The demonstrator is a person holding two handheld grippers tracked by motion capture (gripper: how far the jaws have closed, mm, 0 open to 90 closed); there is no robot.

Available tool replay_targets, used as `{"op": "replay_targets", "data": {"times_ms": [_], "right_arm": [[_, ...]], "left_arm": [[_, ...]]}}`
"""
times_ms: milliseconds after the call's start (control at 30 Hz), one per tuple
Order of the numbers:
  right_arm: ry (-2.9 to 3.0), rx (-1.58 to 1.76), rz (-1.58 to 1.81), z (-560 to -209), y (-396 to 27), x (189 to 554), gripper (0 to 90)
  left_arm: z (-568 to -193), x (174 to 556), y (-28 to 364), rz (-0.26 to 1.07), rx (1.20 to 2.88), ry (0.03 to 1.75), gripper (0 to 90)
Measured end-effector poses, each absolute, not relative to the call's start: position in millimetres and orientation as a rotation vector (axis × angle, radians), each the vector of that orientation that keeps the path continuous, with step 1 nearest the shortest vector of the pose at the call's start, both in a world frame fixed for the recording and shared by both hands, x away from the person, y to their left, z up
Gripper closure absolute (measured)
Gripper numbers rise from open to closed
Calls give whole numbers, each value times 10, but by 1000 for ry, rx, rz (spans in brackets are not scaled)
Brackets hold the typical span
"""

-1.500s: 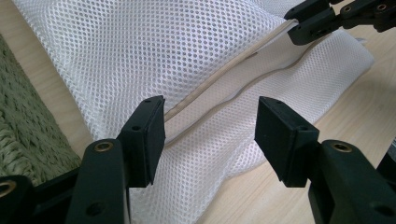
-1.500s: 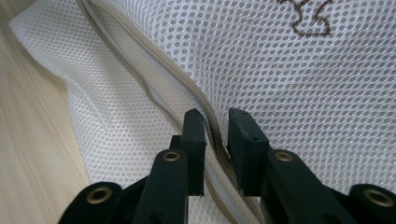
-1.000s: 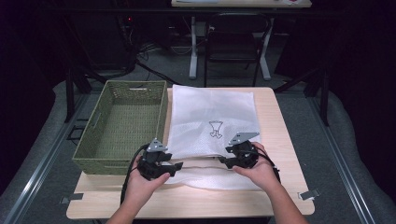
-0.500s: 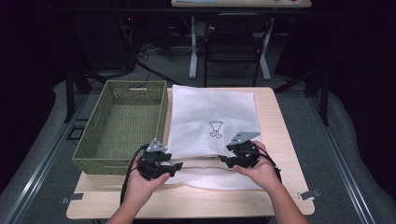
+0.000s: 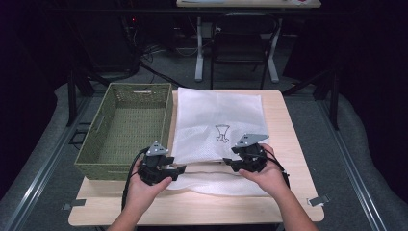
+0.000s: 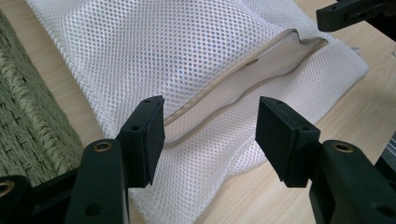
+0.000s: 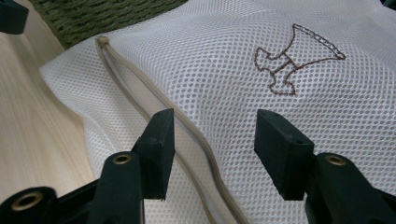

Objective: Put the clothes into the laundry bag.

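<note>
A white mesh bag [image 5: 216, 120] with a brown stitched motif [image 5: 222, 133] lies flat on the wooden table [image 5: 284, 120]. A beige zipper [image 6: 243, 79] runs across its near end and gapes slightly. My left gripper [image 5: 180, 168] hovers at the bag's near left corner. Its jaws [image 6: 210, 126] stand open on either side of the zipper line and pinch nothing. At the near right corner my right gripper [image 5: 228, 164] is low over the mesh [image 7: 224, 56], open [image 7: 212, 135], with the zipper [image 7: 140, 93] beside its left jaw. The two grippers point at each other.
A green woven basket [image 5: 139, 86] stands on the table directly left of the bag, and its wall [image 6: 28, 116] is close beside my left gripper. Bare wood lies in front of the bag. Beyond the table are a dark floor, cables and a chair [image 5: 243, 43].
</note>
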State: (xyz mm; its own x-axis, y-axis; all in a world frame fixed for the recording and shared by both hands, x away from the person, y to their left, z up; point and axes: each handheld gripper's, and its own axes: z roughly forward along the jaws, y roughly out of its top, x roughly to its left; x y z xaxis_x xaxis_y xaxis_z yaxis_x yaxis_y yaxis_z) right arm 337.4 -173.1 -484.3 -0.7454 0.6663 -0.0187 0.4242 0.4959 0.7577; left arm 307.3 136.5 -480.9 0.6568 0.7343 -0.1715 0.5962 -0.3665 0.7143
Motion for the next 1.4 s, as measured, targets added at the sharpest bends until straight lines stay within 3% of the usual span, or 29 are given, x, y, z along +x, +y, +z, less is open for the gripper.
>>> {"op": "replay_targets", "data": {"times_ms": [733,1400], "right_arm": [[2471,851,1125,-5026,-1727,2911,505],[2508,804,1148,-5387,-1598,2821,528]], "left_arm": [[-4830,3082,1371,234,2082,1033,424],[-4894,3085,1332,211,2106,1028,424]]}}
